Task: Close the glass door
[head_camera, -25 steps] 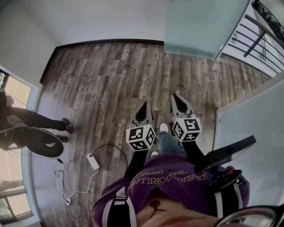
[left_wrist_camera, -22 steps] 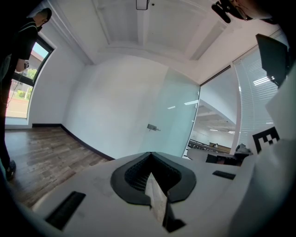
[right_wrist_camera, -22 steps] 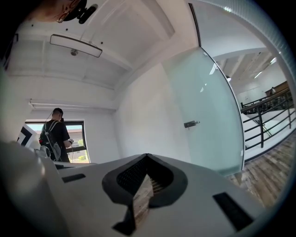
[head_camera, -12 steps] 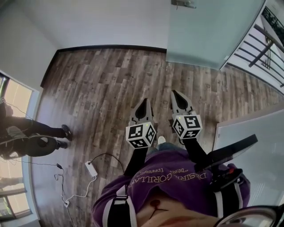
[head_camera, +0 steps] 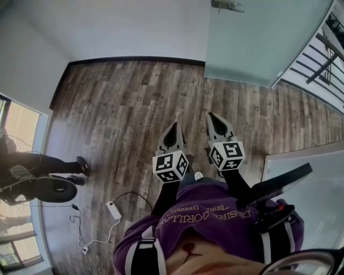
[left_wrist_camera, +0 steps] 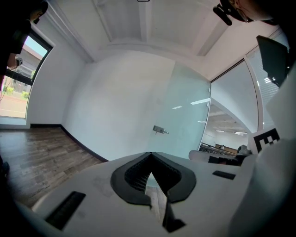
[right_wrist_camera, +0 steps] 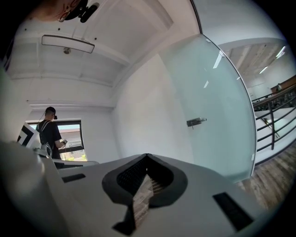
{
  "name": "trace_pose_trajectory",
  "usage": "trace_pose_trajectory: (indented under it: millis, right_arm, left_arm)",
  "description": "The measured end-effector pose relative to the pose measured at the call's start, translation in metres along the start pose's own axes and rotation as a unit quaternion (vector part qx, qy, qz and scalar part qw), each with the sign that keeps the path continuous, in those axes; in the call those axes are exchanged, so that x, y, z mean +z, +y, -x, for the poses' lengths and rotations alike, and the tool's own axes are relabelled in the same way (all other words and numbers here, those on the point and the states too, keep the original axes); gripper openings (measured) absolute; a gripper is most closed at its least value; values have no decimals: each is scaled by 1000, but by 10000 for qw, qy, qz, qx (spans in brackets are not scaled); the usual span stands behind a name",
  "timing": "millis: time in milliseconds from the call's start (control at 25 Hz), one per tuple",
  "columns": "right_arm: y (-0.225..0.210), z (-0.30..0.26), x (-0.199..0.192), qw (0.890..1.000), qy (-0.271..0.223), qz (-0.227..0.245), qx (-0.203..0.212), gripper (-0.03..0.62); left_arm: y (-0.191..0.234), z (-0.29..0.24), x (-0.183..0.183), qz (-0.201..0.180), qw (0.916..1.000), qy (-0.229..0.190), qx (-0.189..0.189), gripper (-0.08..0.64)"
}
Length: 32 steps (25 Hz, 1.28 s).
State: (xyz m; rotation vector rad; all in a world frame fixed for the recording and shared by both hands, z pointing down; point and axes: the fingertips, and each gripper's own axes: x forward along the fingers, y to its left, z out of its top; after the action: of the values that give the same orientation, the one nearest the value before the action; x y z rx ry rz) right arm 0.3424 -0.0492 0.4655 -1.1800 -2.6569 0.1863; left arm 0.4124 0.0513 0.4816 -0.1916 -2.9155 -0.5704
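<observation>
The glass door [head_camera: 258, 43] is seen at the upper right of the head view, frosted and pale green, standing on the wooden floor [head_camera: 123, 102] beside the white wall [head_camera: 123, 27]. A small metal handle [head_camera: 227, 6] is mounted on it, also shown in the left gripper view [left_wrist_camera: 160, 130] and the right gripper view [right_wrist_camera: 196, 121]. Past the door's right edge an opening is left, and a dark railing [head_camera: 317, 53] is visible through it.

The left claw [head_camera: 173, 127] and the right claw [head_camera: 212, 116] are held side by side in front of the person, pointed toward the door and well apart from it. Each claw is closed tip to tip, and nothing is gripped between the jaws of either one.

A purple sweatshirt [head_camera: 204, 215] is worn by the person holding them. On the floor to the left, a white power strip [head_camera: 113, 195] with its cable is laid, and another person [head_camera: 32, 169] is seen by the window.
</observation>
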Motion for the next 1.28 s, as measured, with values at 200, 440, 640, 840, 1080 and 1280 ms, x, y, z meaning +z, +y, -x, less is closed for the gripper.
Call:
trace_pose_trajectory:
  millis: [200, 440, 640, 840, 1080, 1280]
  right_arm:
    - [-11, -65, 3, 9997, -91, -13, -204, -3]
    - [-13, -177, 41, 9996, -181, 133, -191, -3]
    - [-15, -248, 59, 9990, -238, 99, -364, -3]
    - [-24, -293, 61, 9983, -202, 38, -546, -3]
    - [-53, -324, 51, 9964, -51, -64, -843, -3]
    - [-93, -370, 62, 9948, -62, -104, -1012, -3]
  left_arm:
    - [38, -58, 15, -28, 9999, -6, -140, 2]
    - [96, -146, 73, -46, 9997, -109, -201, 2]
    - [139, -198, 105, -40, 9995, -91, -284, 2]
    - [167, -237, 115, -41, 9995, 67, -318, 2]
    - [174, -284, 98, 122, 9976, 416, -543, 2]
    - [172, -347, 105, 98, 9960, 498, -738, 2]
